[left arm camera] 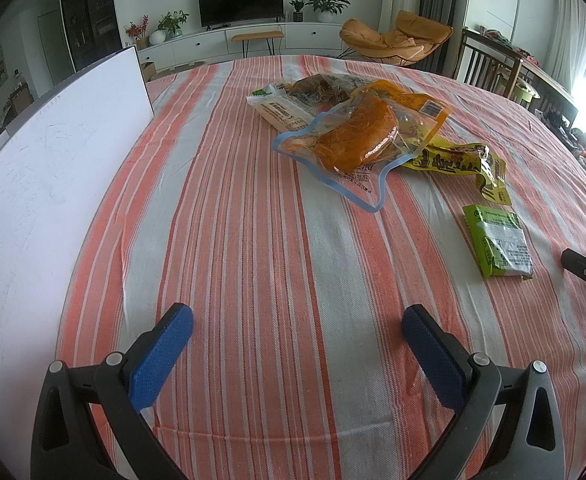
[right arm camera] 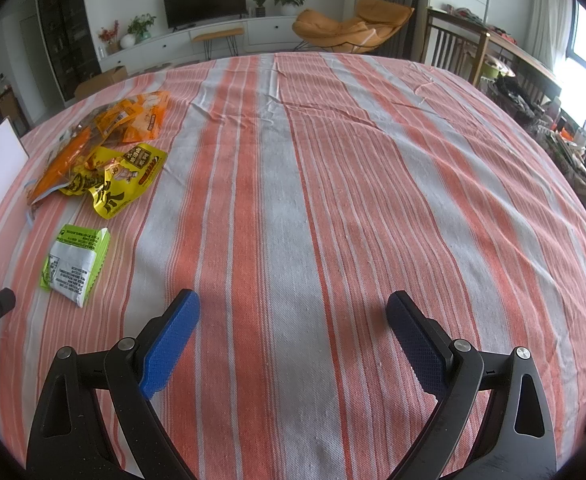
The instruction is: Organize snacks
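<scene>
Striped worktop: I hold both hand-held grippers spread and empty, short of the heaped snack packets, ready to sort.

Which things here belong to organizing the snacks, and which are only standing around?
For the job:
- snack pile
- green packet, lying apart from the pile
- white board, perhaps

Only around:
- striped tablecloth
- television
- orange chair
- potted plants
</scene>
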The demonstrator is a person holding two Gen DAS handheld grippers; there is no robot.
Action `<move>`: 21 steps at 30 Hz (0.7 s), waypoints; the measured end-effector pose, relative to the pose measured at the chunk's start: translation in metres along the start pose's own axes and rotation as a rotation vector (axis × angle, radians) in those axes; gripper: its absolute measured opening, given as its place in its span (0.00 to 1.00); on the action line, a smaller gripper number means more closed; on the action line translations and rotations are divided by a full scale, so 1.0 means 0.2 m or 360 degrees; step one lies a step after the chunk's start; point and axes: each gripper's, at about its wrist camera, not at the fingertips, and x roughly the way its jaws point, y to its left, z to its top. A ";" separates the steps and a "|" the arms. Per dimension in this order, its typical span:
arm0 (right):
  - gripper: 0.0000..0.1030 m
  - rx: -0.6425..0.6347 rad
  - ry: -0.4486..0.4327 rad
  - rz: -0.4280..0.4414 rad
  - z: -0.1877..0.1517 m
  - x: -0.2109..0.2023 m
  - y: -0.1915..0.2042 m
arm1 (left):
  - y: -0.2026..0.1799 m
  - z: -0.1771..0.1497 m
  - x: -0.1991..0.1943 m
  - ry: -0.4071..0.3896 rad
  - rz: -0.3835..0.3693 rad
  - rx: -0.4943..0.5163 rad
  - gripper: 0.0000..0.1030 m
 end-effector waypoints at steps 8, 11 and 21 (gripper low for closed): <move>0.94 0.0000 0.0000 0.0000 0.00 0.00 0.00 | 0.00 0.00 0.00 0.0000 0.0000 0.0000 1.00; 0.94 0.0000 0.0000 0.0000 0.00 0.00 0.00 | 0.00 0.00 0.00 0.0000 0.0000 0.0000 1.00; 0.94 0.0000 0.0000 0.0000 0.00 0.00 0.00 | 0.00 0.00 0.00 0.0000 0.0001 -0.0001 1.00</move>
